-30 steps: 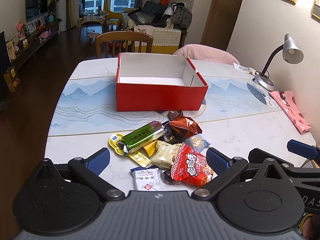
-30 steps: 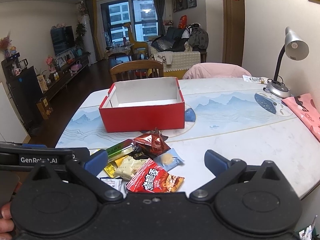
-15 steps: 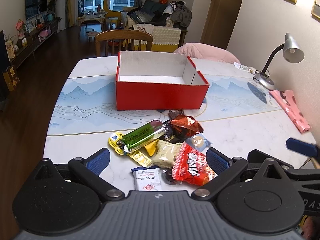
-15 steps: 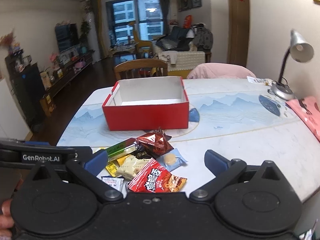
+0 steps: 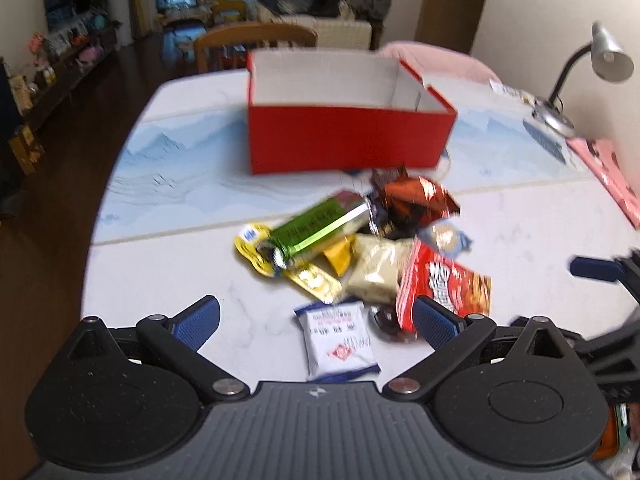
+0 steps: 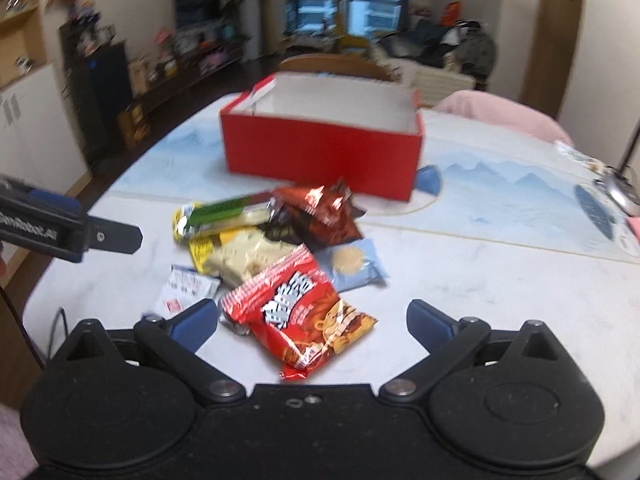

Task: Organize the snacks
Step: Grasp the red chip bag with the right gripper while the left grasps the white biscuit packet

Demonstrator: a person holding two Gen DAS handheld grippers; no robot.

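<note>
One red box [image 5: 348, 140]; beside it, one snack pile [image 5: 360, 256] on counter [image 5: 160, 280]: about nine packets. One desk lamp [image 5: 592, 64]. Two tongs [image 5: 316, 322] [image 6: 312, 322].

Snack packets [image 6: 280, 248] heaped before open red box [image 6: 320, 152].

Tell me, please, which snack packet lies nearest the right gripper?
The bright red crinkly packet with white lettering, lying between the open right gripper fingers, nearer than the others.

dim indoor light, motion blur, fisheye-bent edges
</note>
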